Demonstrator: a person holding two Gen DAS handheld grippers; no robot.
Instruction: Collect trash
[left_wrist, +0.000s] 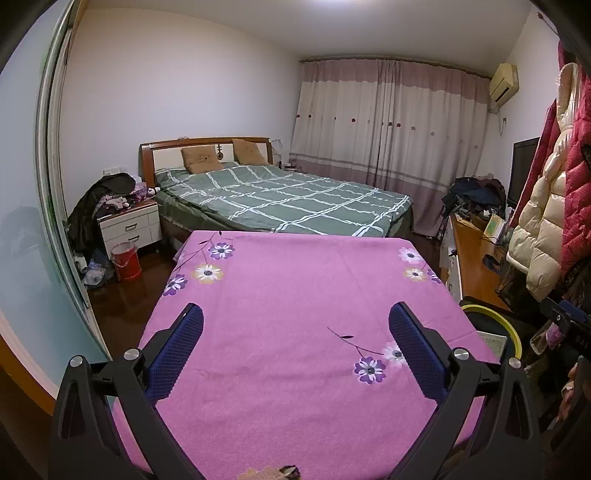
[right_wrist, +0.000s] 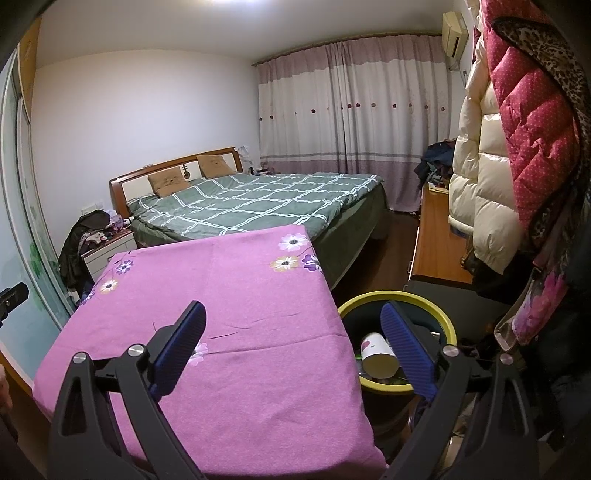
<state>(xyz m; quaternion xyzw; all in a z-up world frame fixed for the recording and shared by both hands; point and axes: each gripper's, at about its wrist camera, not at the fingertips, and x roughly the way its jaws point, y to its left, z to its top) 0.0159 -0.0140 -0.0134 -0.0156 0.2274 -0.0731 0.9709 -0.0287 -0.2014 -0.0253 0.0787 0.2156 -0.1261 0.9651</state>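
A dark trash bin with a yellow rim (right_wrist: 436, 314) stands right of the table covered in a pink floral cloth (right_wrist: 236, 295). A white paper cup (right_wrist: 378, 354) lies inside the bin with other scraps. My right gripper (right_wrist: 291, 321) is open and empty, its right finger over the bin and its left finger over the cloth. My left gripper (left_wrist: 295, 321) is open and empty above the pink cloth (left_wrist: 295, 288). The bin's yellow rim (left_wrist: 513, 328) shows at the table's right edge in the left wrist view. No trash shows on the cloth.
A bed with a green plaid cover (left_wrist: 280, 199) lies beyond the table. A nightstand (left_wrist: 129, 225) with clothes and a red bucket (left_wrist: 127, 262) stand at left. Hanging coats (right_wrist: 517, 129) and a wooden desk (right_wrist: 436, 243) crowd the right. Curtains (left_wrist: 388, 122) cover the far wall.
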